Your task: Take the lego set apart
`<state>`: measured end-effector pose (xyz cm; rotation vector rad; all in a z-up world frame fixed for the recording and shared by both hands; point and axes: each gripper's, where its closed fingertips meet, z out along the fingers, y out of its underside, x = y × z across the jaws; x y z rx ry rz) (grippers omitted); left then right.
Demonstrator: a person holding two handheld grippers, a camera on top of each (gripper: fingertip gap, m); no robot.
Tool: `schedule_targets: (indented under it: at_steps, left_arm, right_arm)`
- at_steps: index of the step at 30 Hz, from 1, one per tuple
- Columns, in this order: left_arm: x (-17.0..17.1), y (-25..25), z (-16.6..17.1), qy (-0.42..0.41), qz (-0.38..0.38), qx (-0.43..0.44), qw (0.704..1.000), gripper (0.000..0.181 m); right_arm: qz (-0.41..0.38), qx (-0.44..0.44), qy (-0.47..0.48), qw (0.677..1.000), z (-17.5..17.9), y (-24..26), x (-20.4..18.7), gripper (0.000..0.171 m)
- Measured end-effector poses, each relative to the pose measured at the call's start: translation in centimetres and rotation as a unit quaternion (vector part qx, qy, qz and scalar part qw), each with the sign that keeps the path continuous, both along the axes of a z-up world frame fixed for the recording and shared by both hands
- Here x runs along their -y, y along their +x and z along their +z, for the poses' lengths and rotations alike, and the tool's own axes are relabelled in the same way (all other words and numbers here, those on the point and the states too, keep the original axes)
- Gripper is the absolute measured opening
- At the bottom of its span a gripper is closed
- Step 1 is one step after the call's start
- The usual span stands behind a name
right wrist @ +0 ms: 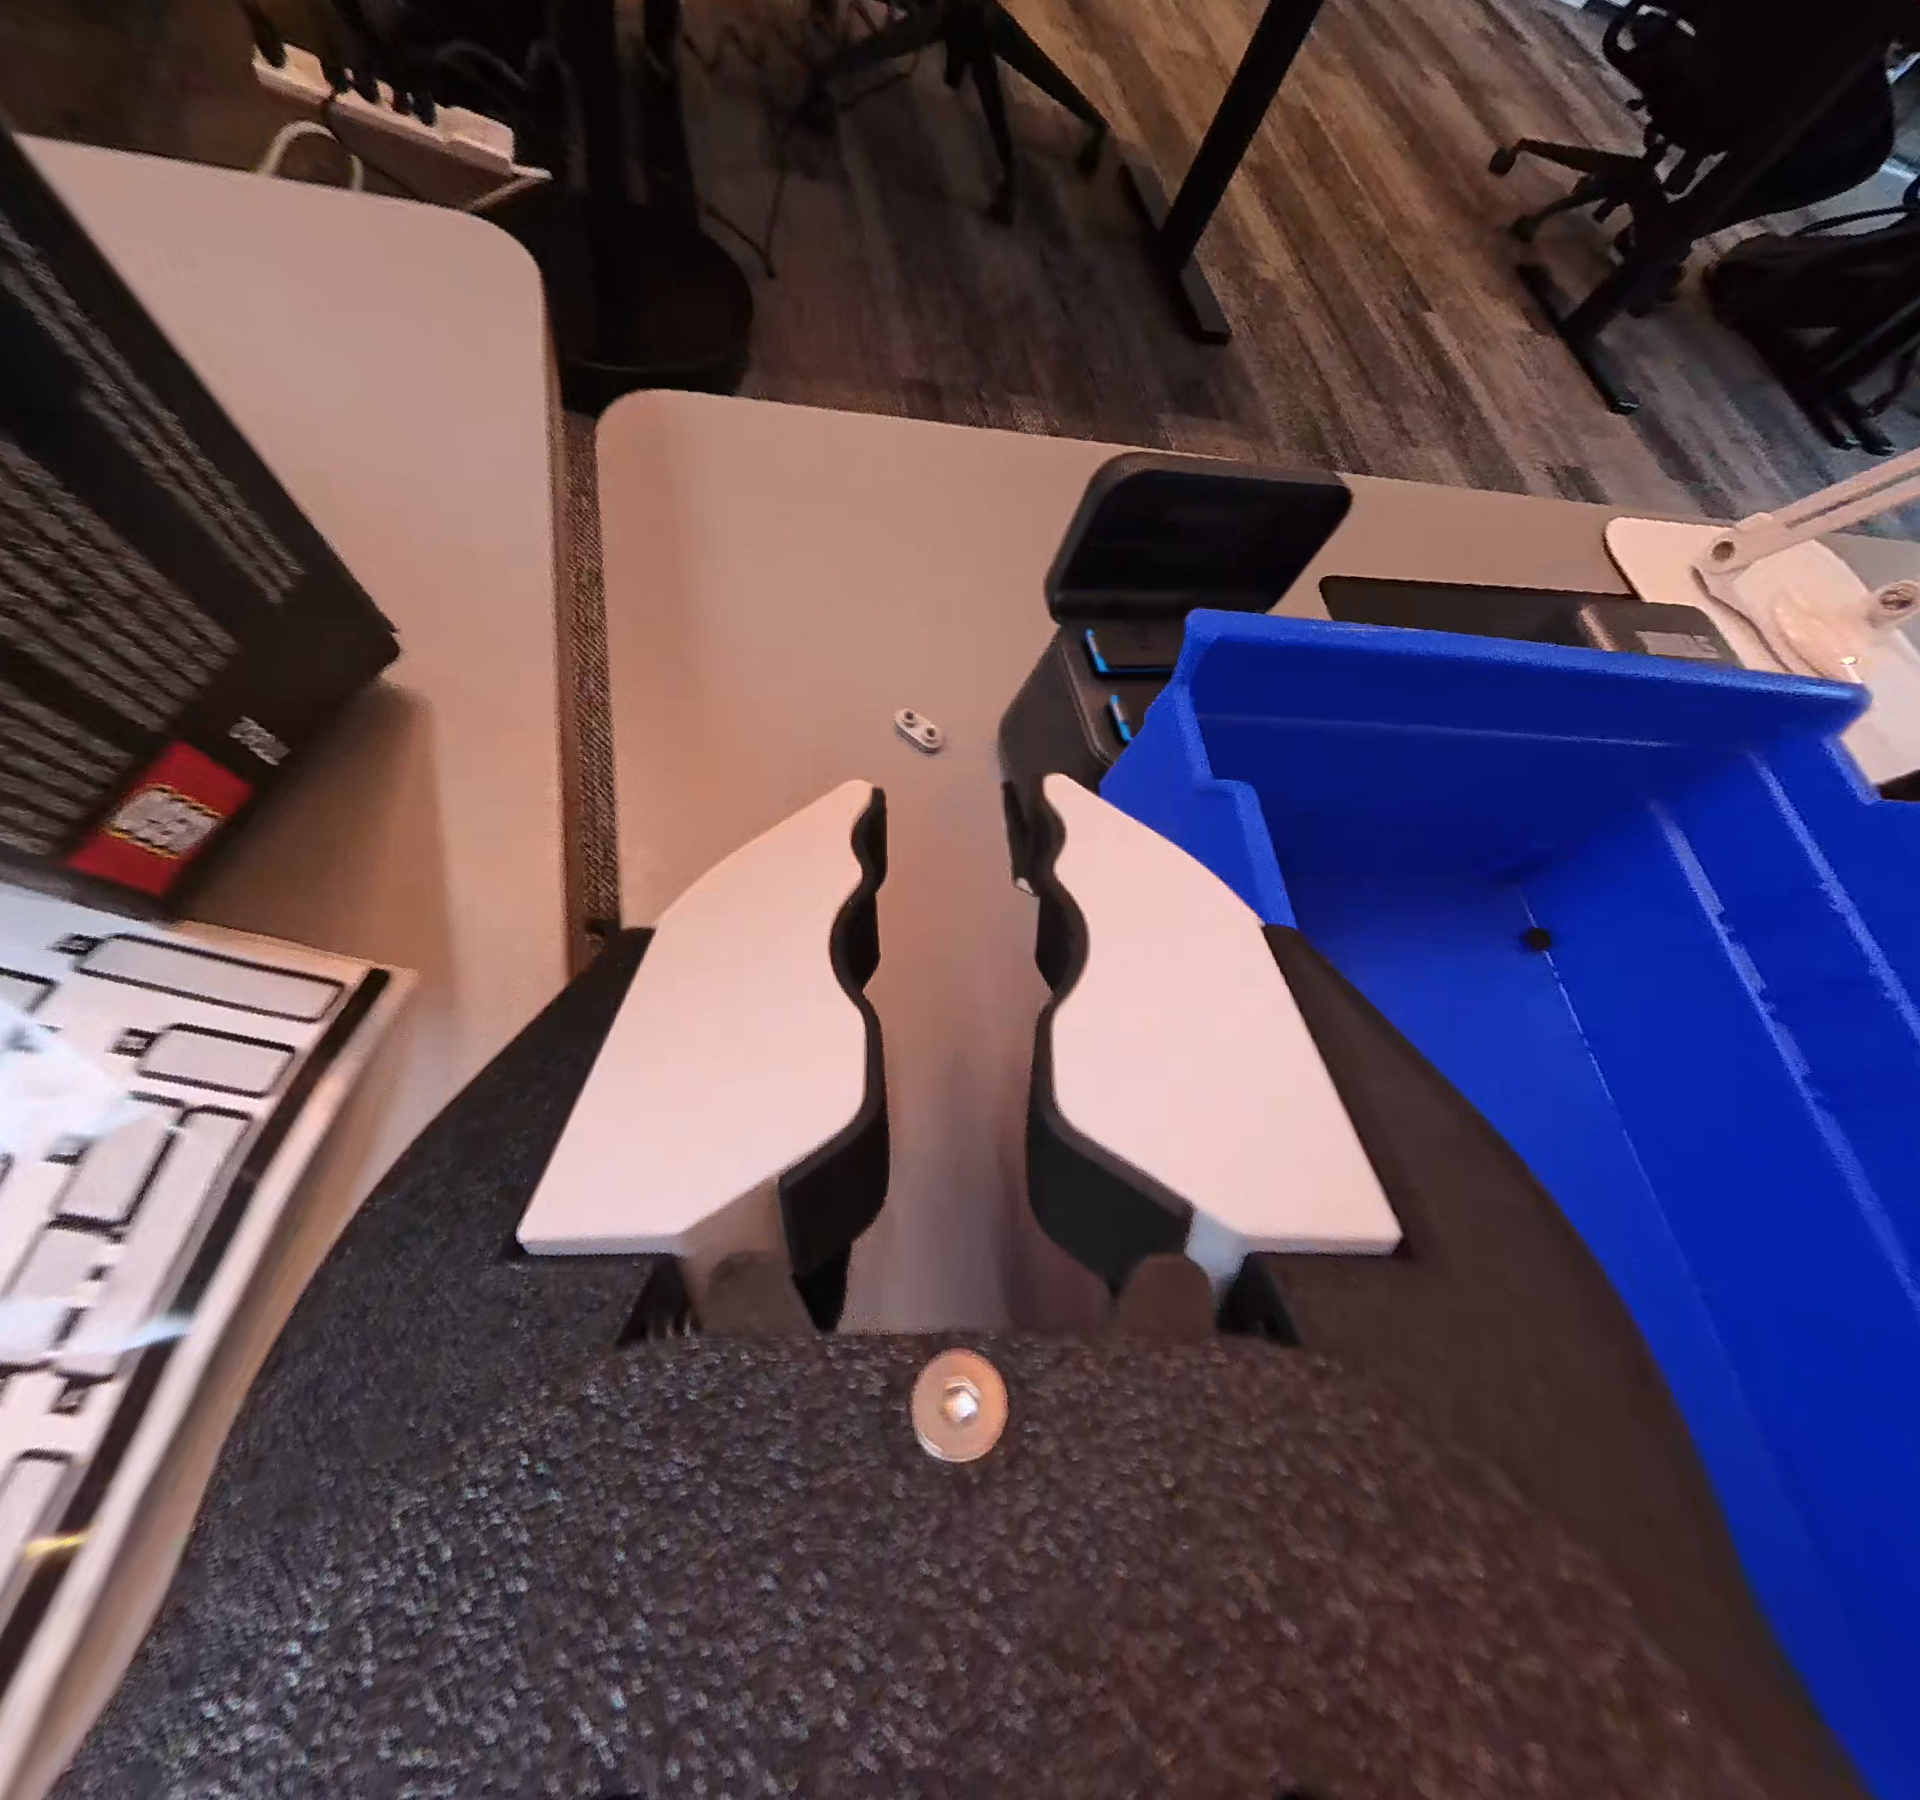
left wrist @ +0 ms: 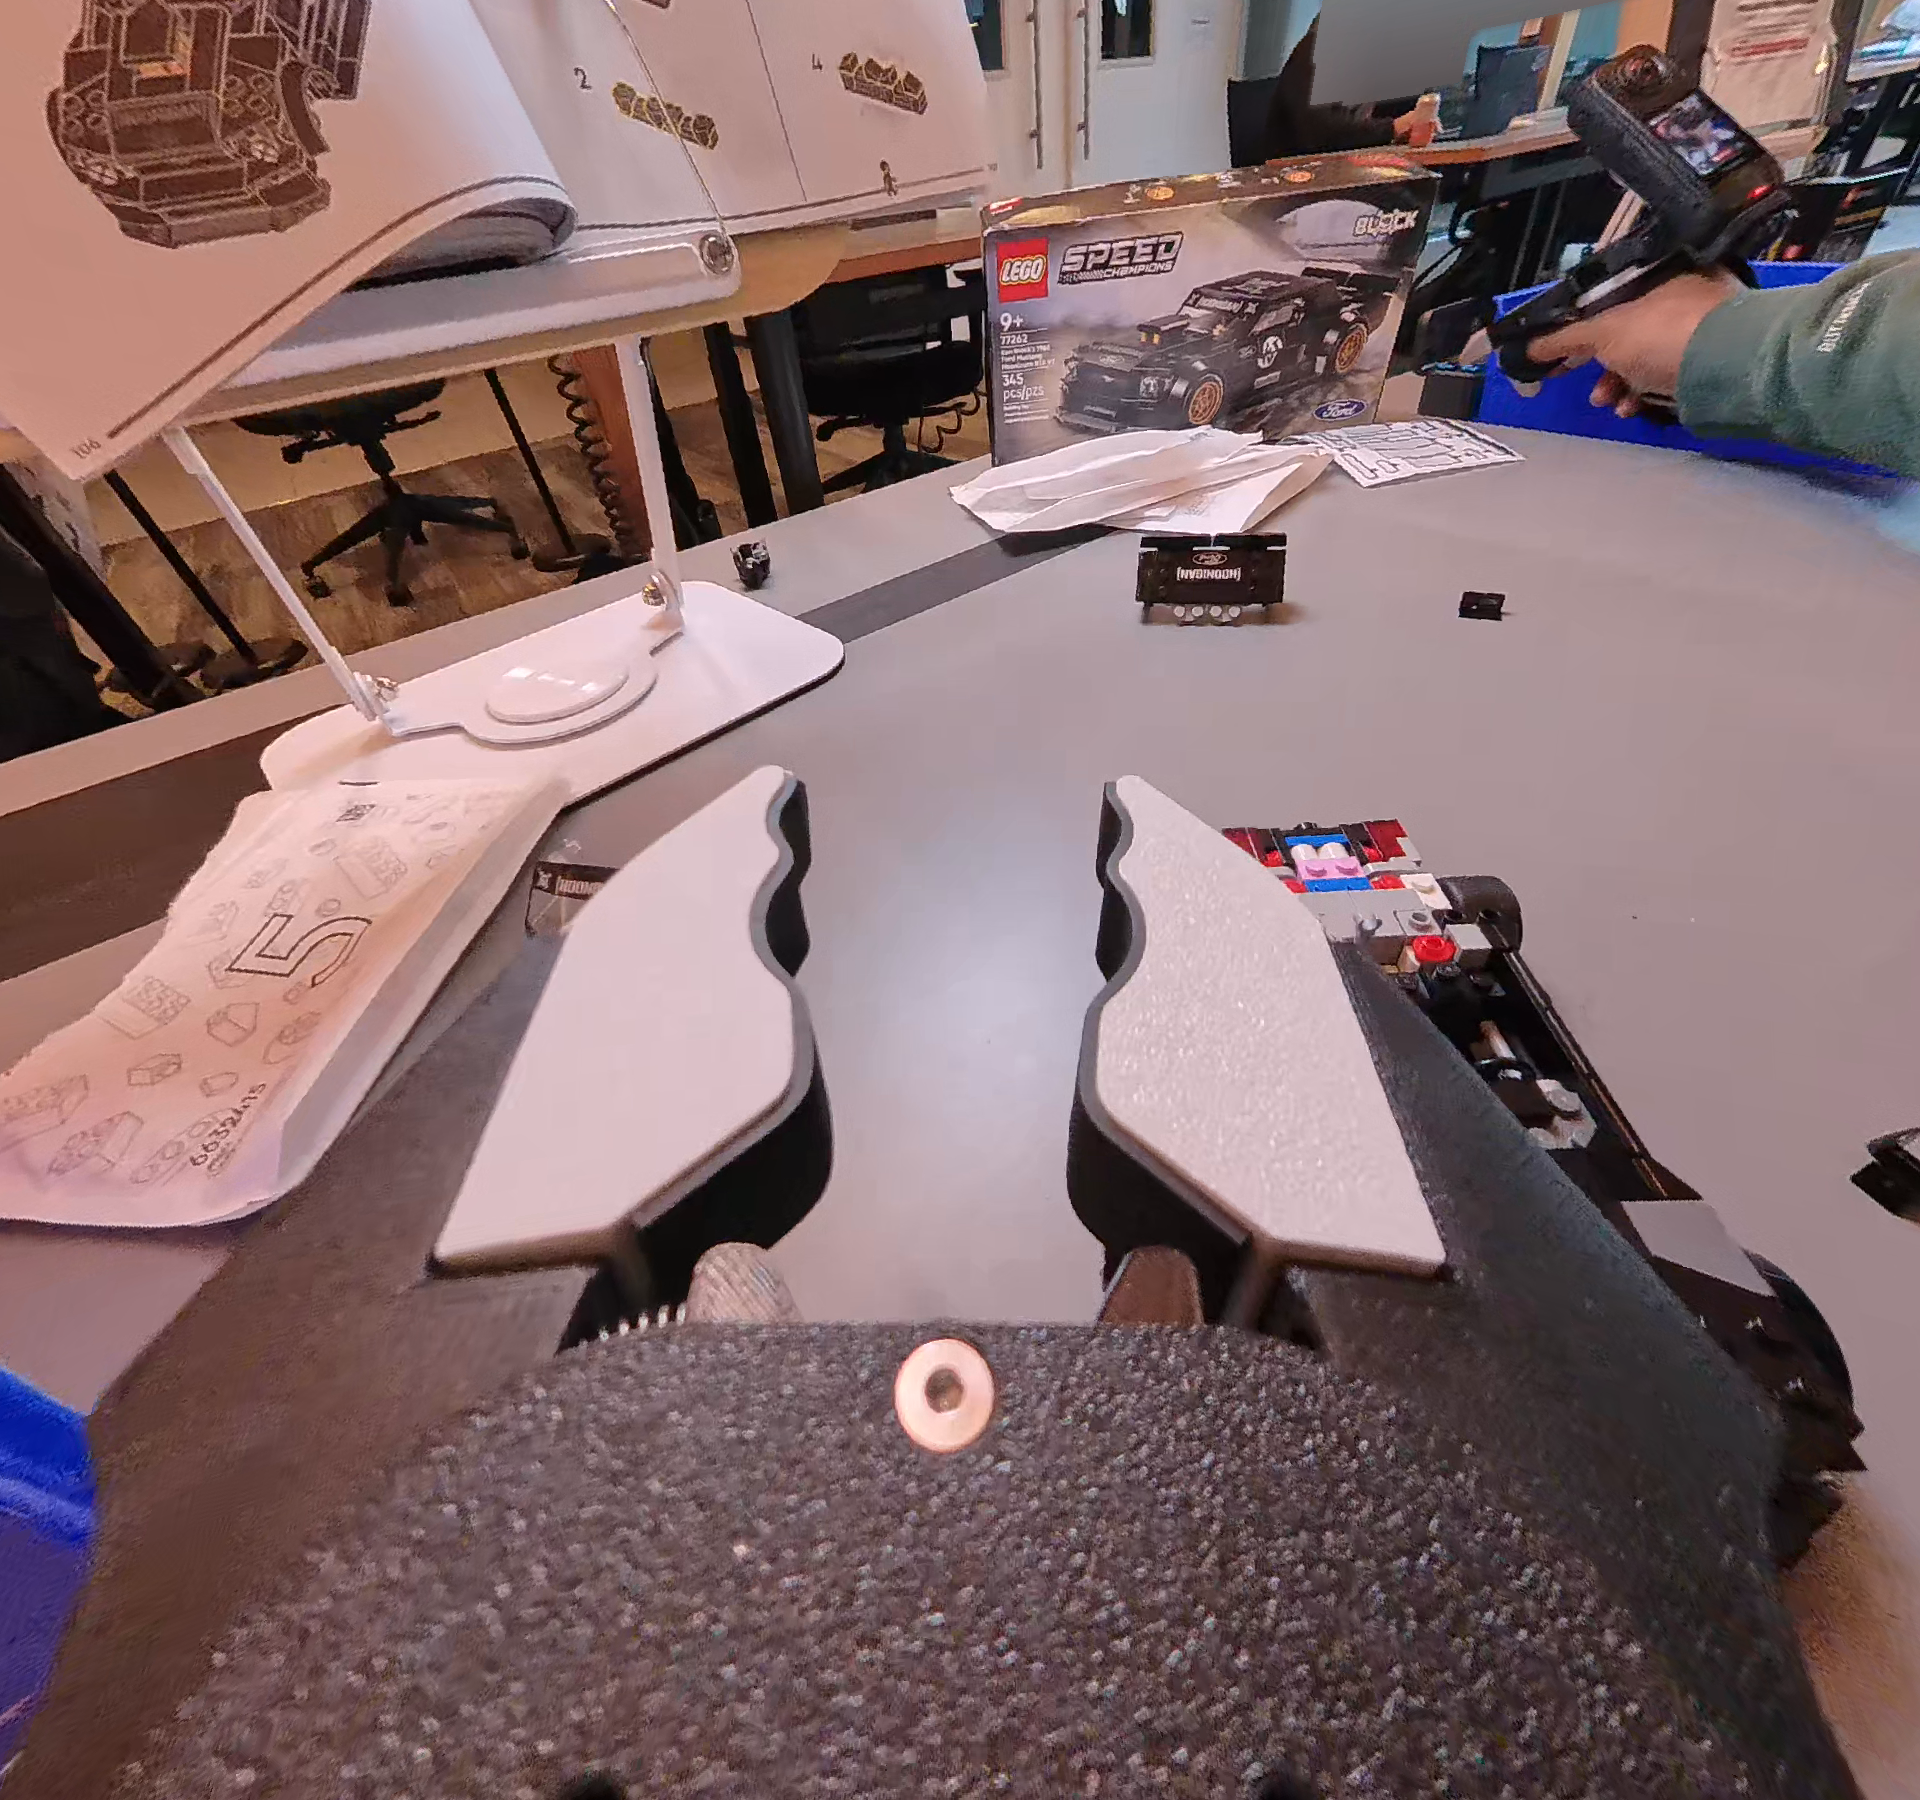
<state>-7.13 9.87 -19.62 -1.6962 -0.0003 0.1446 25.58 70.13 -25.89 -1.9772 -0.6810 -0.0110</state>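
The partly stripped Lego car (left wrist: 1403,919) lies on the grey table just right of my left gripper (left wrist: 948,794), its coloured inner bricks showing. The left gripper is open and empty over bare table. A black printed panel piece (left wrist: 1210,576) stands farther back, with a small black piece (left wrist: 1481,604) to its right. Another black printed piece (left wrist: 566,893) lies half hidden behind the left finger. My right gripper (right wrist: 961,794) is open with a narrower gap and empty, just left of the blue bin (right wrist: 1507,867). A small grey plate (right wrist: 920,730) lies ahead of it. The right gripper also shows far right in the left wrist view (left wrist: 1662,223), held by a hand.
A white book stand (left wrist: 582,680) holds the instruction booklet at the back left. A paper bag (left wrist: 187,1002) lies at the left. The Lego box (left wrist: 1195,316), crumpled paper and a sticker sheet (right wrist: 156,1127) are at the table's far edge. A black case (right wrist: 1174,555) sits behind the bin. My hands' fingertips stand some 70 centimetres from each other. The black printed panel piece (left wrist: 1210,576) is about 25 centimetres from my left fingertips.
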Motion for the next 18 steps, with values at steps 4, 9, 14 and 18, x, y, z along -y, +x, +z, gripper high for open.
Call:
schedule_targets:
  at_steps: [4,9,14,18]
  left_arm:
    - [0.0,0.0,-0.3,0.000,-0.001,-0.003,1.000,0.052]
    - [0.0,-0.2,-0.2,0.004,0.010,-0.008,1.000,0.050]
    - [-0.1,-0.6,-0.5,-0.004,0.023,-0.008,1.000,0.049]
    - [-0.2,-0.9,-0.7,-0.008,0.035,-0.009,0.999,0.049]
  right_arm:
    - [0.070,-0.001,-0.045,0.997,-1.5,-1.7,-0.4,0.024]
    - [0.095,0.016,-0.107,0.990,-4.5,-3.3,-1.4,0.026]
    - [0.024,0.024,-0.132,0.991,-6.2,-3.1,-3.7,0.034]
    - [-0.031,0.016,-0.137,0.990,-6.6,-3.0,-5.2,0.036]
